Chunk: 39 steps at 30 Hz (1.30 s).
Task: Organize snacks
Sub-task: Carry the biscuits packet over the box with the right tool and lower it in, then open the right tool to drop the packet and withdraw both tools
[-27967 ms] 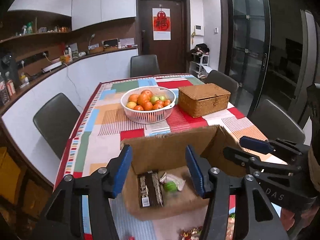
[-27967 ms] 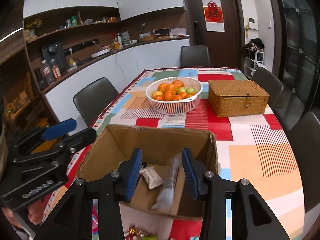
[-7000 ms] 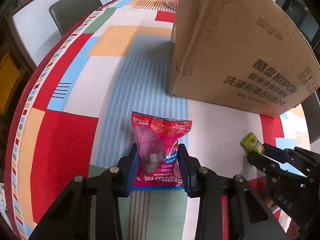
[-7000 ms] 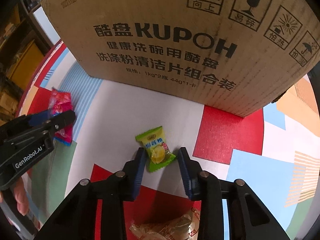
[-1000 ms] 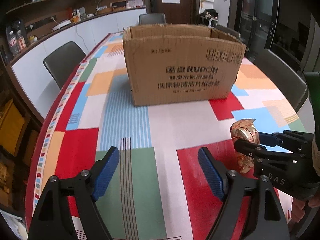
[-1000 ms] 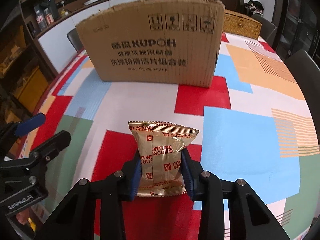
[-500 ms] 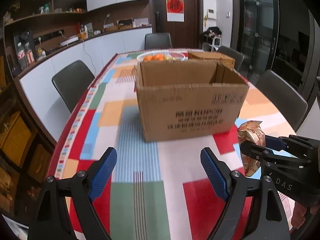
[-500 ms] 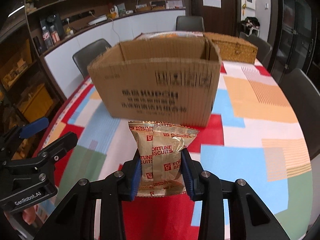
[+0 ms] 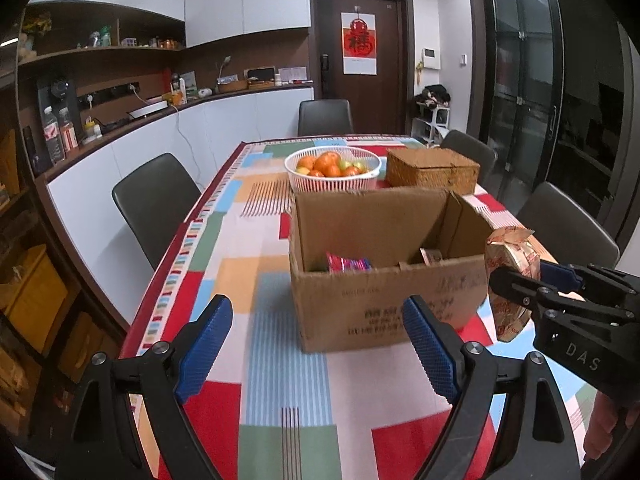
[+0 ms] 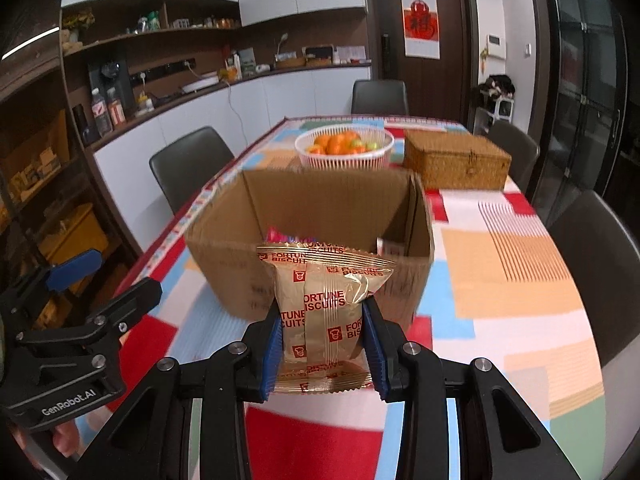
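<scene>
Presently, item in hand: one gold packet of fortune biscuits (image 10: 320, 304), clamped by its lower half between the blue pads of our right gripper (image 10: 322, 344) and carried upright in the air, on the near side of the cardboard box (image 10: 320, 216). From the left wrist view we see the same packet (image 9: 512, 280) just to the right of the box's near right corner, level with its rim.

Item, left gripper (image 9: 316, 344): jaws spread wide, nothing between them, only the patchwork tablecloth (image 9: 280, 360) below.

Item, receptacle: the box stands open-topped on the table. Within it we count a pink snack packet (image 9: 348, 262) against the near wall and a paler wrapper (image 9: 432, 256) toward the right; the rest of the floor is hidden by the wall.

Items not part of the sorting, as we judge: a white basket of oranges (image 9: 332, 168) and a wicker box (image 9: 432, 170), both behind the cardboard box.

Step in hand, by our reckoning: transport of the biscuits to the box, the pick-up being complete and the drop not yet made.

Next move calls for: carrying the packet forward over the near wall until it hangs clear above the open interior, then parting the right jaws so it falls among the other snacks. We would keep the packet's bottom edge above the rim, since the wrapper is soft and could catch on the cardboard.
</scene>
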Available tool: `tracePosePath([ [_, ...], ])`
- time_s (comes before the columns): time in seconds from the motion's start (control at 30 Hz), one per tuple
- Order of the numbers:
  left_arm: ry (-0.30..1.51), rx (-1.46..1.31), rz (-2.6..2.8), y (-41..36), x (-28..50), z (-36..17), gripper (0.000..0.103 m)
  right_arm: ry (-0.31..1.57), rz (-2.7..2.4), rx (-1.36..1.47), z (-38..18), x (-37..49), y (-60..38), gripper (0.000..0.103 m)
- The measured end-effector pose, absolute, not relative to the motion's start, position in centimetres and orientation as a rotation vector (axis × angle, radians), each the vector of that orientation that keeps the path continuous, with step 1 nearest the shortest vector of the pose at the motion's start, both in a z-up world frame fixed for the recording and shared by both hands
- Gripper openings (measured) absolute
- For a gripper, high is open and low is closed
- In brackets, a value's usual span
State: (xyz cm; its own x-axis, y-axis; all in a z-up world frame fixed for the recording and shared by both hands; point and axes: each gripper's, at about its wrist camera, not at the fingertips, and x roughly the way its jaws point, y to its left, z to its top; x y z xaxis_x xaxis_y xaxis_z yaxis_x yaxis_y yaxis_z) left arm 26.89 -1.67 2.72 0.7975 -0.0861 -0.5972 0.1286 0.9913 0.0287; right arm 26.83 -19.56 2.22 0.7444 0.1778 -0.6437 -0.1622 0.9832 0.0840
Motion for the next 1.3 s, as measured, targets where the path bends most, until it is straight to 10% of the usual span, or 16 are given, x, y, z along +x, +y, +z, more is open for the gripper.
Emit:
tracePosePath([
  [0.97, 0.591, 0.129, -0.032, -1.6, 34.2, 6.1, 0.091, 0.739, 0.157, -0.004, 4.6, 39.6, -19.0, 0.038],
  [1.3, 0.605, 0.122, -0.007, -0.9, 33.6, 5.2, 0.091, 0.770, 0.127, -0.025, 3.5, 38.8, -18.7, 0.055],
])
